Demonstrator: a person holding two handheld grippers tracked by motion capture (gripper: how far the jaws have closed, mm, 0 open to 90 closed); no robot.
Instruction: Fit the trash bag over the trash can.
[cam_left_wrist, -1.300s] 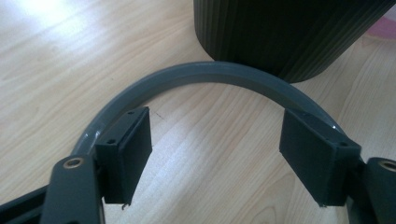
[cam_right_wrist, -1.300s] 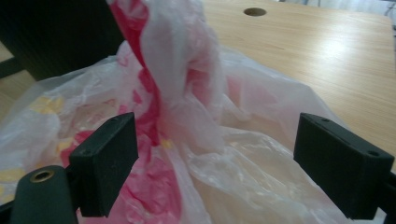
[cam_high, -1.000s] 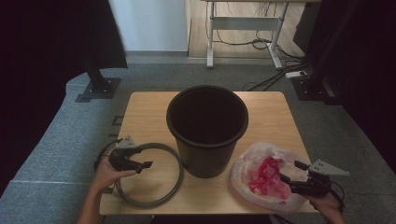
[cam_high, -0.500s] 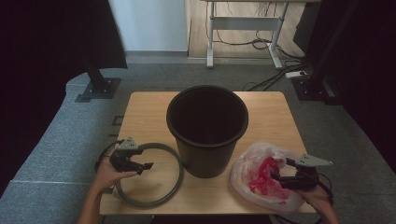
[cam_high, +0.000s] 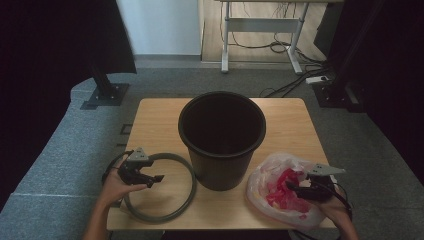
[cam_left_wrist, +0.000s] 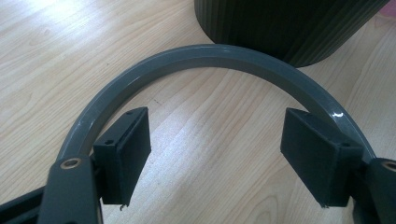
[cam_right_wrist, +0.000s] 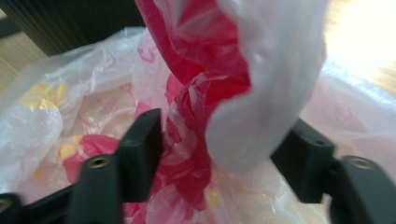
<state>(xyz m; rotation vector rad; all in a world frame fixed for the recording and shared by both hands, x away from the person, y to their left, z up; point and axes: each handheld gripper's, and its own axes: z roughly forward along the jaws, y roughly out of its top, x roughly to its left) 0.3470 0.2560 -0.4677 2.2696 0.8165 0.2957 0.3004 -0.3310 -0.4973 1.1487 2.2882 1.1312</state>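
A grey plastic ring (cam_high: 192, 187) lies flat on the wooden table (cam_high: 155, 120), left of a black ribbed bucket (cam_high: 222, 165). My left gripper (cam_high: 159, 178) hovers over the ring's inside, open; between its jaws (cam_left_wrist: 217, 140) I see bare wood, with the ring's arc (cam_left_wrist: 215, 53) beyond them. A translucent plastic bag (cam_high: 262, 175) with red print lies right of the bucket. My right gripper (cam_high: 289, 185) is pushed into it. Its jaws (cam_right_wrist: 219, 140) have just been closing, with a raised fold of the bag (cam_right_wrist: 261, 70) between them; I see no firm pinch.
The bucket (cam_left_wrist: 289, 23) stands upright and empty-looking at the table's middle. Grey carpet surrounds the table. Black stand bases (cam_high: 105, 95) sit on the floor at far left and far right. A white desk frame (cam_high: 260, 30) with cables stands behind.
My right gripper has slid leftward into the bag, and its jaws have narrowed around a fold. The left gripper and the ring have stayed put.
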